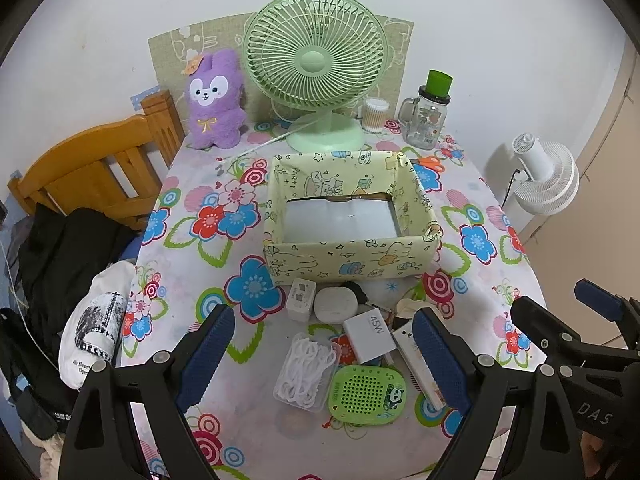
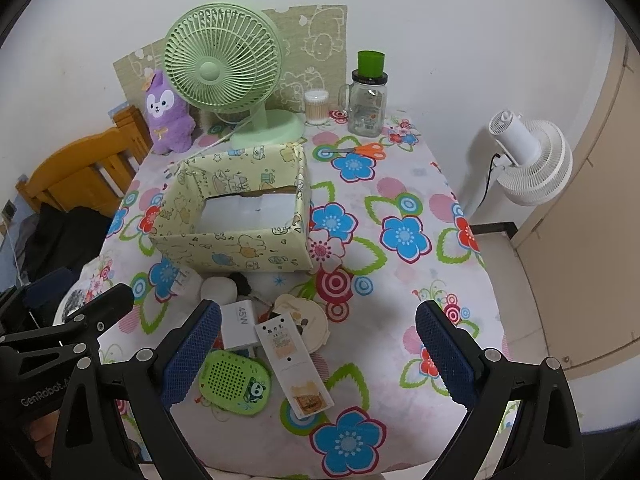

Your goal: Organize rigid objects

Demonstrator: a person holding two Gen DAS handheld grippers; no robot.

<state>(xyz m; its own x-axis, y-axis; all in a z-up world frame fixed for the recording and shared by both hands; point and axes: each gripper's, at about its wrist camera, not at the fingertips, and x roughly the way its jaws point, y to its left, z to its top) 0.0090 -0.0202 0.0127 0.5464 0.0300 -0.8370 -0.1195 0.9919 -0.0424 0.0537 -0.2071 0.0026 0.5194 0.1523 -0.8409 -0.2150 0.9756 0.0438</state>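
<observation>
A yellow cartoon-print box (image 1: 352, 258) (image 2: 240, 246) stands open in the middle of the table. In front of it lies a cluster of small objects: a white plug cube (image 1: 301, 298), a white round case (image 1: 335, 304) (image 2: 218, 289), a white 45W charger (image 1: 370, 338) (image 2: 240, 322), a clear box of white cable (image 1: 306, 372), a green speaker (image 1: 366, 394) (image 2: 236, 376), a long white pack (image 1: 416, 364) (image 2: 294, 364) and a cream round lid (image 2: 310, 316). My left gripper (image 1: 324, 354) is open above the cluster. My right gripper (image 2: 318, 354) is open above the pack.
A green fan (image 1: 316, 64) (image 2: 224, 64), purple plush (image 1: 214, 100), cotton swab jar (image 1: 376, 114), glass mug jar (image 1: 428, 116) (image 2: 368, 98) and orange scissors (image 2: 366, 150) stand at the back. A wooden chair (image 1: 92, 168) is left. A white fan (image 2: 528, 158) stands right.
</observation>
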